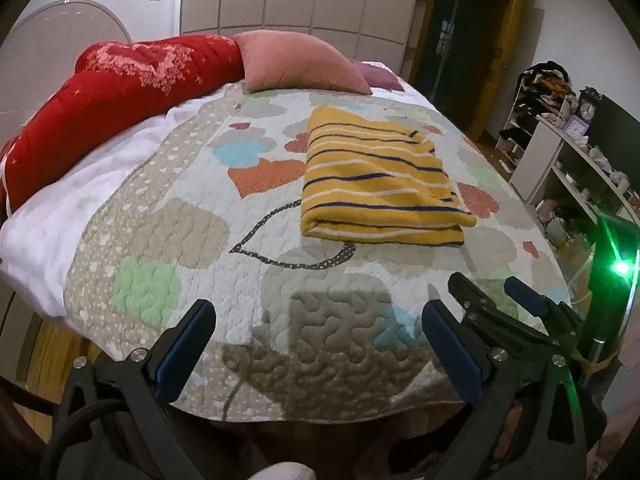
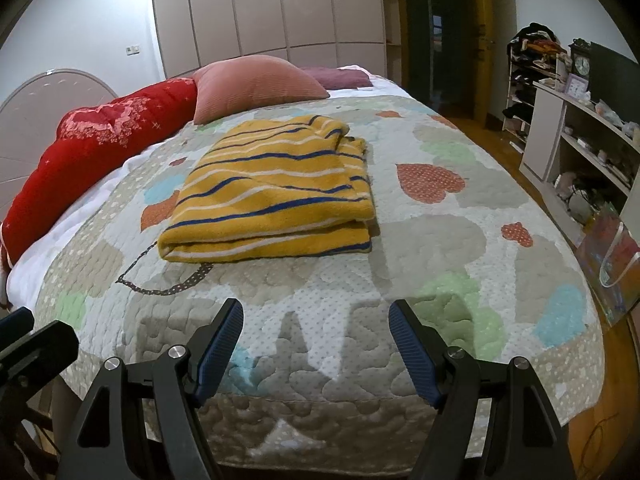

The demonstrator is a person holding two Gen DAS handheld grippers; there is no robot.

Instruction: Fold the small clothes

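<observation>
a folded yellow striped garment (image 2: 272,196) lies on the quilted bed (image 2: 440,264). the left hand-held gripper (image 1: 318,332) and right hand-held gripper (image 2: 316,336) hover at six o'clock of it, both spread wide and empty.

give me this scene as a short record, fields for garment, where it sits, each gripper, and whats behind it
garment: yellow striped top, folded into a flat stack
surface: quilt with heart patches, on a bed
left gripper: open, empty, near the foot of the bed, clear of the top
right gripper: open, empty, also clear of the top
behind the top: pink pillow, red duvet to its left
fold state: looks finished, edges roughly aligned
</observation>
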